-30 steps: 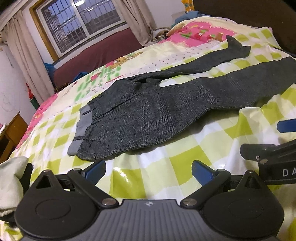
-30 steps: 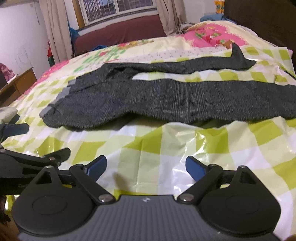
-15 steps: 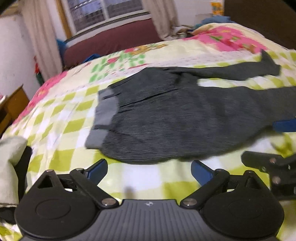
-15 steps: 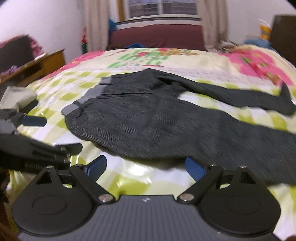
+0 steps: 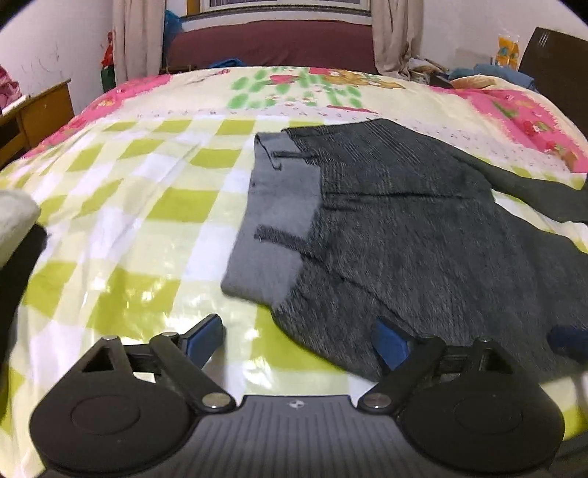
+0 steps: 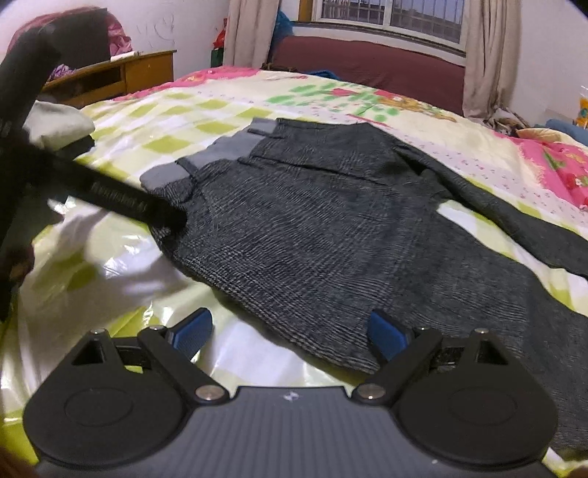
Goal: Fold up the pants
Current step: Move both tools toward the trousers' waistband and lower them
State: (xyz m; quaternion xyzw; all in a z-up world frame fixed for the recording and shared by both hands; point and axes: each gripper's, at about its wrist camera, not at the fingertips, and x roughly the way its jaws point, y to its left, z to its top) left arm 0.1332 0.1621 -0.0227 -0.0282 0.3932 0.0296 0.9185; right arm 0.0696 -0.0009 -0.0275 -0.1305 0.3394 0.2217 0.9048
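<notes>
We find the pants (image 5: 422,235) flat on the bed (image 5: 147,206), waistband (image 5: 279,217) end nearest us, legs running away rightward. Our left gripper (image 5: 297,340) has just been closing slightly yet is spread wide and empty, at the waistband's near corner. Our right gripper (image 6: 290,331), also spread and empty, straddles the near hem edge further along from the waistband.

white walls (image 6: 176,22), beige curtains (image 6: 488,55) beside a barred window (image 6: 389,18), a wooden desk (image 6: 121,75) at left
</notes>
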